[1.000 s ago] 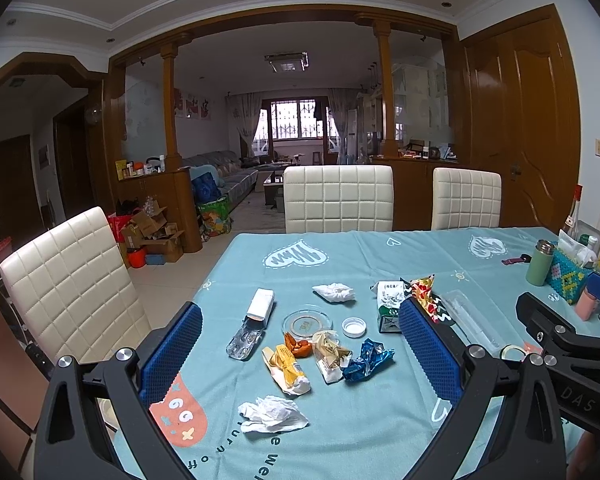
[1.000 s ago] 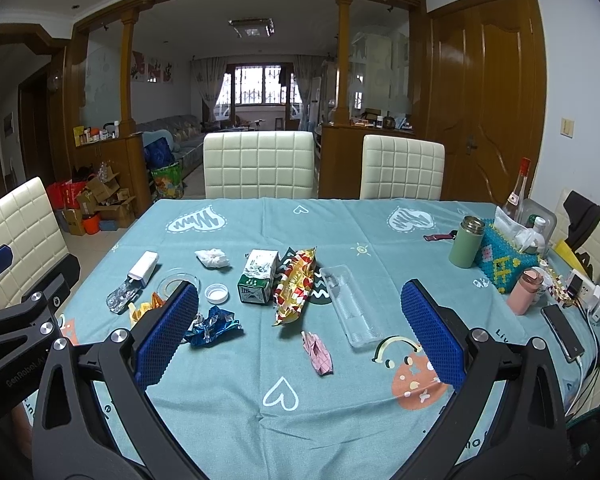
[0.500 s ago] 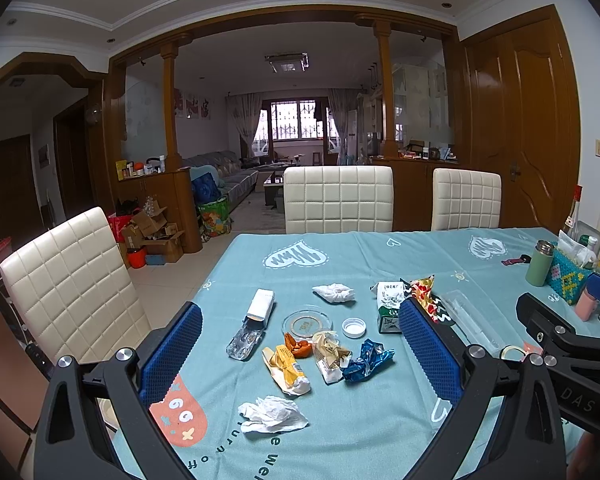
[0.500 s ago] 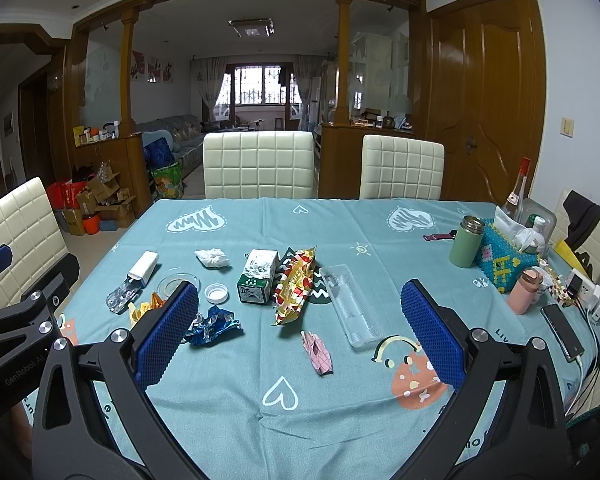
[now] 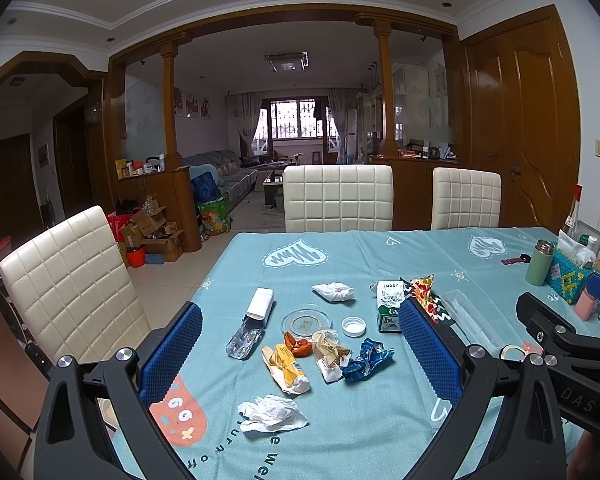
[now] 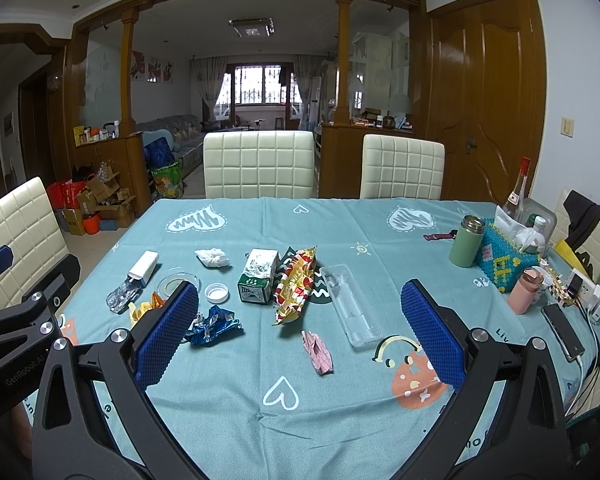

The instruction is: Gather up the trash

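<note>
Wrappers (image 5: pixel 366 360) and tissue (image 5: pixel 271 413) near table's (image 6: pixel 340 420) front-left edge: light, crinkly, likely best pinched at bunched middles; left gripper (image 5: pixel 300 364) and right gripper (image 6: pixel 300 336) both spread wide, grasping nothing.

My left black two-finger gripper with blue ribbed pads (image 5: pixel 300 330) is held level, jaws spread wide, nothing between them; its blue pads (image 5: pixel 171 354) angle outward from each other; my right black two-finger gripper with blue ribbed pads (image 6: pixel 300 308) sits the same way, wide apart and gripping nothing; each tool's black frame shows at the edge of the other's view, the left one (image 6: pixel 24 320) low on the left, the right one (image 5: pixel 568 344) low on the right; both hang side by side, apart.
</note>
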Demonstrator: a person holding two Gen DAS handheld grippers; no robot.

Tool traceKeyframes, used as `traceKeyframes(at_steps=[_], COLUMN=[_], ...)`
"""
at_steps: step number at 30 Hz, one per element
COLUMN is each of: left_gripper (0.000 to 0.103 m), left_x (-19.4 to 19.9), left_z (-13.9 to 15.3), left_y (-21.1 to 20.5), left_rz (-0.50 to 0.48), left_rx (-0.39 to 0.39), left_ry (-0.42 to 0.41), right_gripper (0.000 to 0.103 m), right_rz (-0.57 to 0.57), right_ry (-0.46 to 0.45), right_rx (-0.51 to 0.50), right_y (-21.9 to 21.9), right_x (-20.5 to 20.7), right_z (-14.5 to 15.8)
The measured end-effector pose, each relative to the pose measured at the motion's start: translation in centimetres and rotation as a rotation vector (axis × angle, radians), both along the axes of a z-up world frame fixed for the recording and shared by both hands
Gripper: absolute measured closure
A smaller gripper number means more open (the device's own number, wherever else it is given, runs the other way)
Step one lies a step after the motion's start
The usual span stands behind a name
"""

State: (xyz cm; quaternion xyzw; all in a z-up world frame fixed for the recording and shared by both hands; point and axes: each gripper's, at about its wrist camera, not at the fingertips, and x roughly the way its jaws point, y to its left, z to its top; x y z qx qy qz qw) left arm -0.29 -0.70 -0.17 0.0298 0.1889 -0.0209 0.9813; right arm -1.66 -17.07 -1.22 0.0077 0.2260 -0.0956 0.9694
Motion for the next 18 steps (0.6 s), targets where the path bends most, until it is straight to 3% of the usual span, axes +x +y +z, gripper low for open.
traceKeyframes(at_steps=[18], left_gripper=[0.007], left_x=[-0.07], left_z=[-0.01], left_y=[-0.04], left_rz=[-0.006], left_rx=[0.001], left_ry=[0.004], right_gripper=[0.003], right_rz=[-0.003], right_ry=[-0.005], right_rx=[0.001], right_y=[0.03], right_x=[-0.07], right_z=[-0.08])
